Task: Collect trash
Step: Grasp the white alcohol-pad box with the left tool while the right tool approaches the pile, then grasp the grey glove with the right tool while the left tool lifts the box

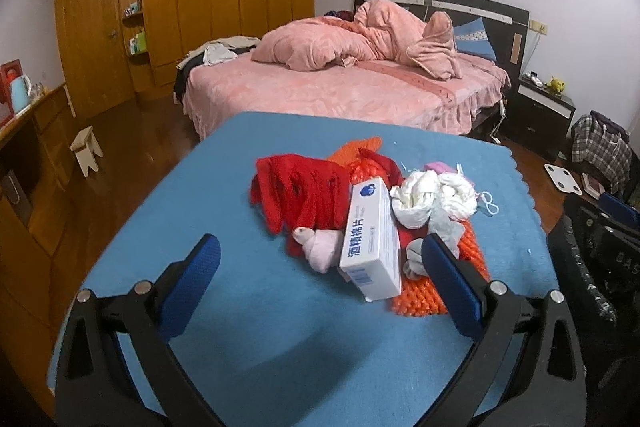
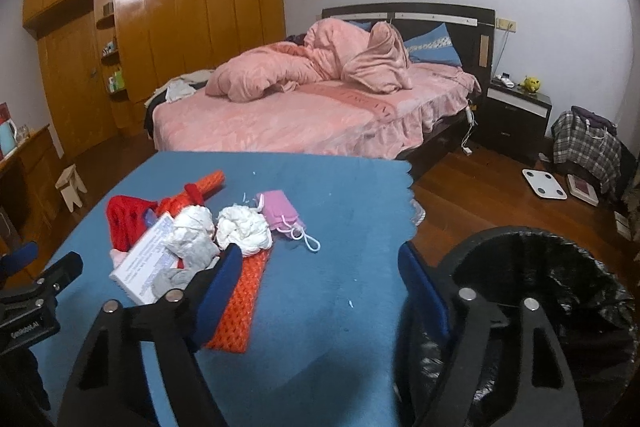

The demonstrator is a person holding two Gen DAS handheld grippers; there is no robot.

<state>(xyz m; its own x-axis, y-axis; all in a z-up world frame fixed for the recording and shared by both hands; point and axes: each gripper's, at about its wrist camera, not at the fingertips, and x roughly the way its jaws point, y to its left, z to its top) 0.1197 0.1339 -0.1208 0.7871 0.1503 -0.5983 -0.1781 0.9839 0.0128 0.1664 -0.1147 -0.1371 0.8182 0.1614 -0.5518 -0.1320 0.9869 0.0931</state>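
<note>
Left gripper point(image 1: 320, 263) released, empty | right gripper point(image 2: 320, 263) released, empty | trash pile point(image 1: 372, 203) on bench point(image 1: 240, 327), 12 o'clock of left | bin point(image 2: 540, 287) at 3 o'clock | advice: take box point(image 1: 370, 239) first, across short sides, lift clear of mesh point(image 1: 440, 291).

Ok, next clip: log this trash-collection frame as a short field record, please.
setting: bedroom, blue-covered table
trash pile: white box, crumpled white tissues, orange netting, red netting, pink mask
bin: black-lined trash bin, right of table
left gripper: open, empty
right gripper: open, empty
</note>
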